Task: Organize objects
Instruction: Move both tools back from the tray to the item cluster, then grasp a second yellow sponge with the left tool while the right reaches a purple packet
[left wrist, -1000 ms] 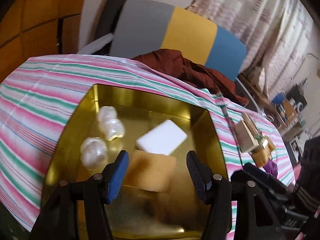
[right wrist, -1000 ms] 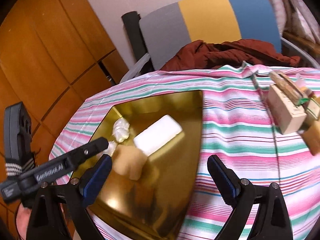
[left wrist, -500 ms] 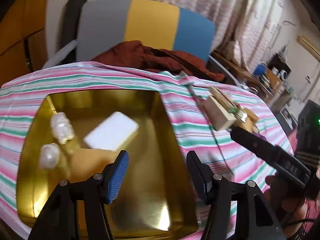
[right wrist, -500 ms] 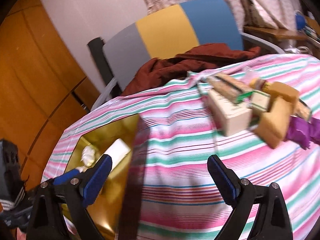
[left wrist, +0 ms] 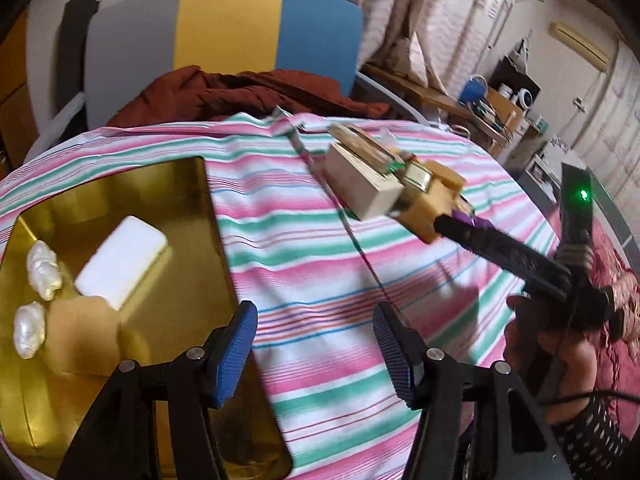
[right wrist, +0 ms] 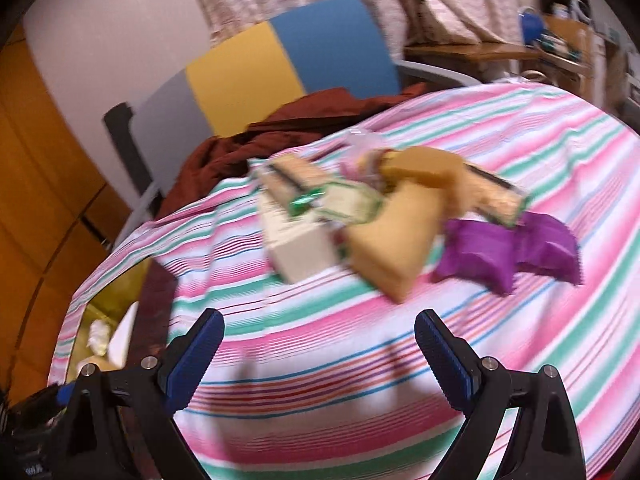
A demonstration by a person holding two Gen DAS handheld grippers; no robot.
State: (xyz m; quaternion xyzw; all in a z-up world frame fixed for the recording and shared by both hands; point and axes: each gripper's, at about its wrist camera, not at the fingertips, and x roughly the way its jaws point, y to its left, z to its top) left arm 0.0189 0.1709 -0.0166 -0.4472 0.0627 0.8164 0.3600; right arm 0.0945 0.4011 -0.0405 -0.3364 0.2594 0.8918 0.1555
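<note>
In the left wrist view the left claw (left wrist: 314, 348) fills the lower middle of the frame with its blue-padded fingers (left wrist: 234, 348) spread apart and nothing between them, hanging over the striped cloth (left wrist: 320, 264) that covers the tabletop. At lower left sits the gold tray (left wrist: 208, 248), holding a white block (left wrist: 120, 266), a tan sponge (left wrist: 80, 332) just below it, and two pearly wrapped pieces (left wrist: 42, 264) near the tray's left edge. Right of centre lies a loose pile: a cream box (left wrist: 360, 184) touching a yellow sponge (left wrist: 432, 208), with the dark body of the other tool crossing in front from the lower right. In the right wrist view, which is blurred, the right claw (right wrist: 320, 360) is also spread wide and empty at the bottom of the frame, above the cloth, facing the same pile in mid-frame, where a purple packet (right wrist: 504, 252) lies at the pile's right side. The tray shows only as a sliver at lower left. A grey, yellow and blue chair back (right wrist: 280, 68) with a dark red garment (right wrist: 248, 140) over the seat stands behind the tabletop.
</note>
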